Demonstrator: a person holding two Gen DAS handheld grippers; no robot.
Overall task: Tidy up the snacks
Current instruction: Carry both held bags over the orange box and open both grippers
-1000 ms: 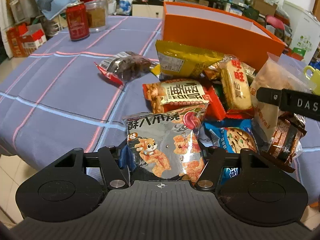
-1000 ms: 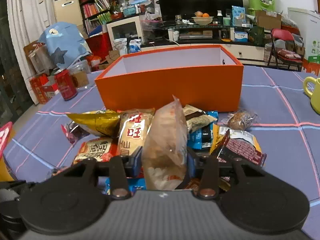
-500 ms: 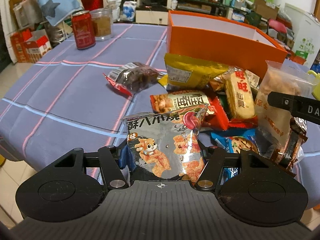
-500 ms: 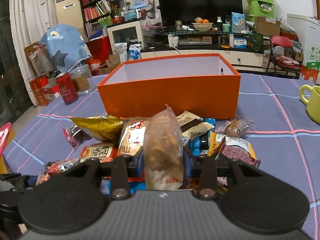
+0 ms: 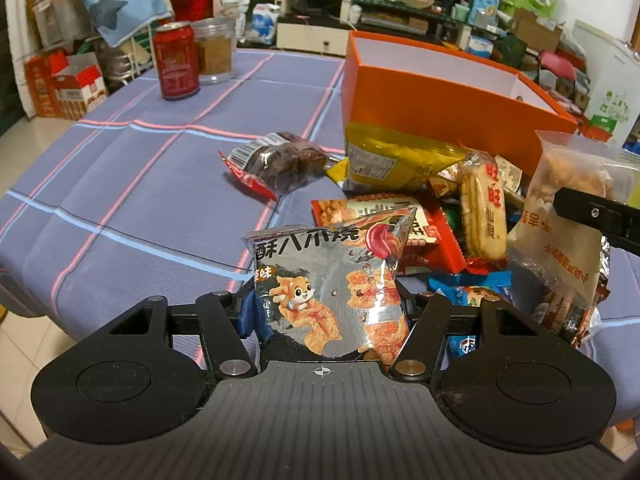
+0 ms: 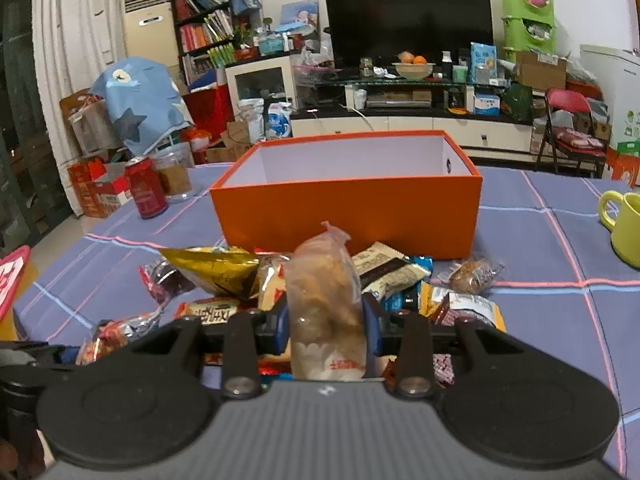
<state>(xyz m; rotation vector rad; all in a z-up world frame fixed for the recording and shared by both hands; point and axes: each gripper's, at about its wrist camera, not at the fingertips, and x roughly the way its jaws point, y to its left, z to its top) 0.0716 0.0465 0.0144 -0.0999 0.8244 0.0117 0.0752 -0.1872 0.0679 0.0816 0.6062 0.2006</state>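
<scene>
With both grippers clamped, left (image 5: 326,312) on silver bag (image 5: 328,280), right (image 6: 326,320) just closed on clear bag (image 6: 326,304), pickup looks done. Next: carry both over box (image 6: 348,216) wall, then release.

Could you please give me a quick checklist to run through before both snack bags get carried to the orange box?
1. Left gripper shut on the silver snack bag: ok.
2. Right gripper on the clear snack bag: ok; its jaws have just been closing and the pads press the bag.
3. Orange box open, with room inside: ok as far as its inner walls show; its floor is hidden.
4. Path to the box clear: cannot tell; the snack pile lies between.
5. Red can and yellow mug stand apart from the box: ok.
</scene>
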